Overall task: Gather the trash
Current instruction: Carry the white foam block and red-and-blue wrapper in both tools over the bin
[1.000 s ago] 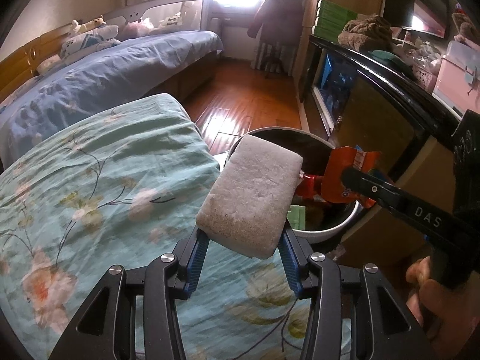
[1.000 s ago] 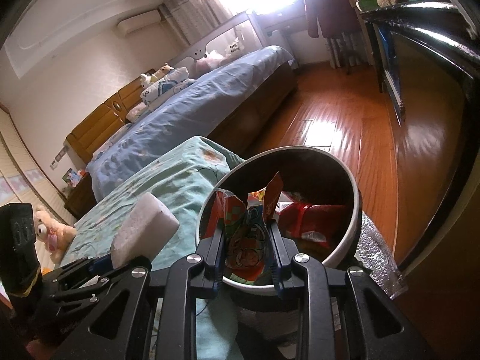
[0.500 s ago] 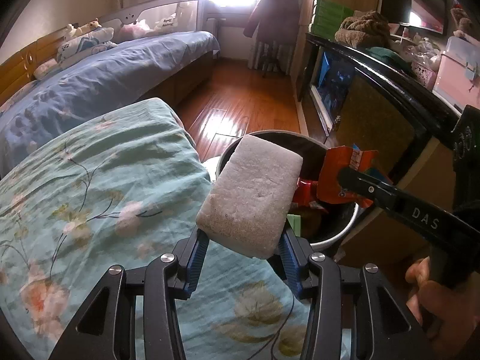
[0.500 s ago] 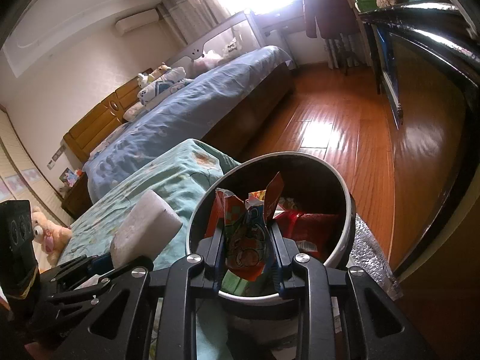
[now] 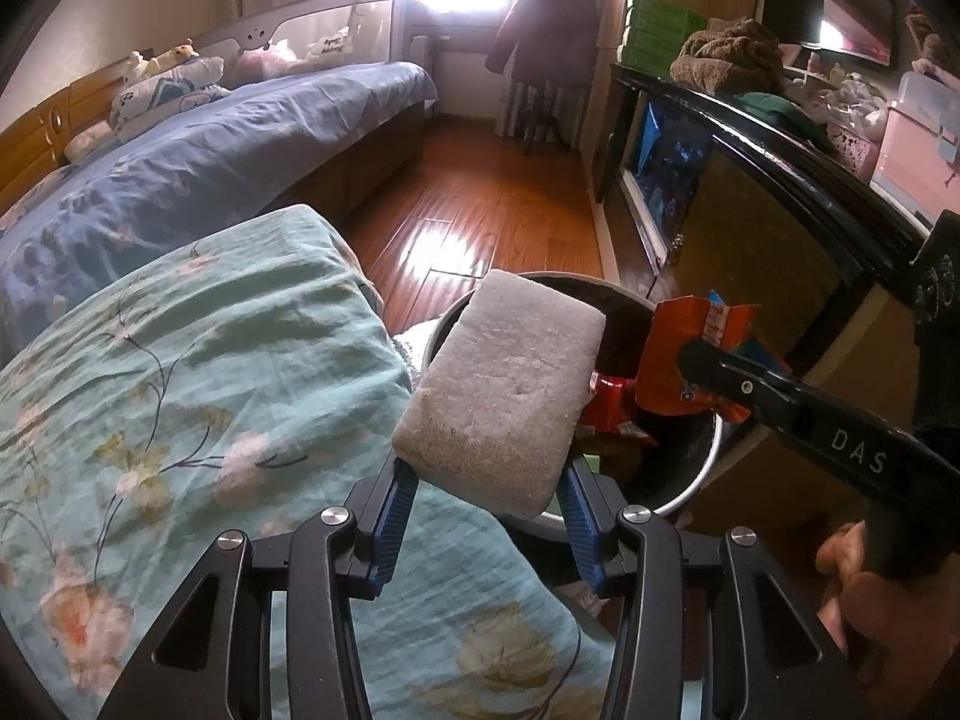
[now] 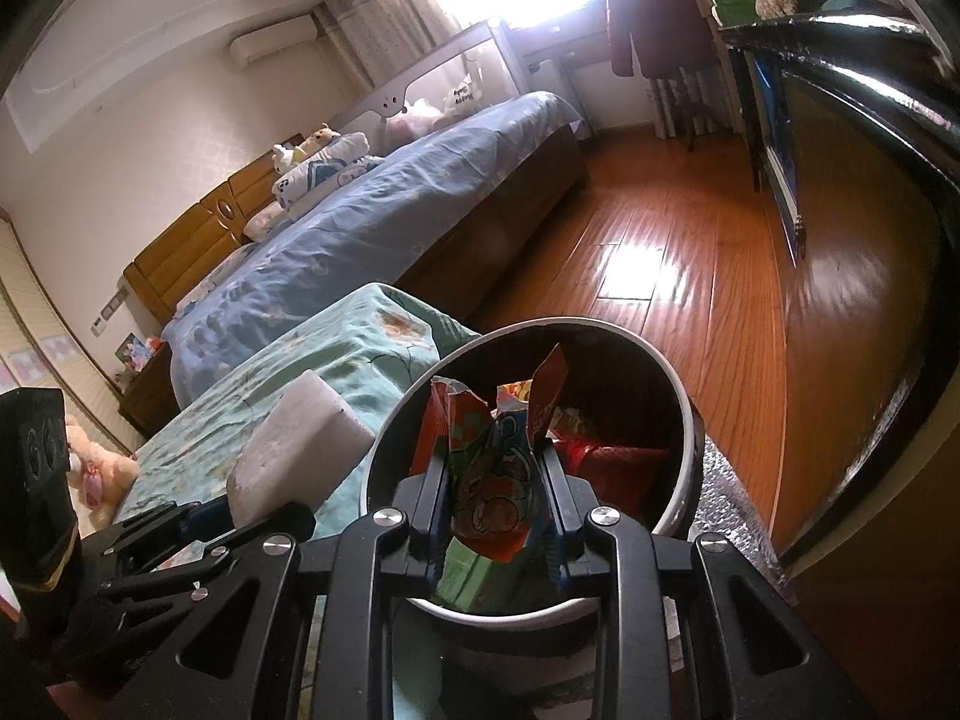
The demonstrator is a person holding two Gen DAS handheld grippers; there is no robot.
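A: Over the trash bin (image 6: 684,420) beside the bed (image 5: 180,360), the right gripper (image 6: 495,504) pinches a snack wrapper (image 6: 492,468), jaws narrow, presumably poised to drop it.

B: And the left gripper (image 5: 486,516)?

A: Half open, clamping a white sponge (image 5: 504,396) at the rim. Only the right view shows a green packet inside.

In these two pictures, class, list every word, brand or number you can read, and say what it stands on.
"DAS": on the black arm of the right tool, left wrist view.
Print on the orange snack wrapper: too crumpled to read.
Sign on the far bed rail: too small.
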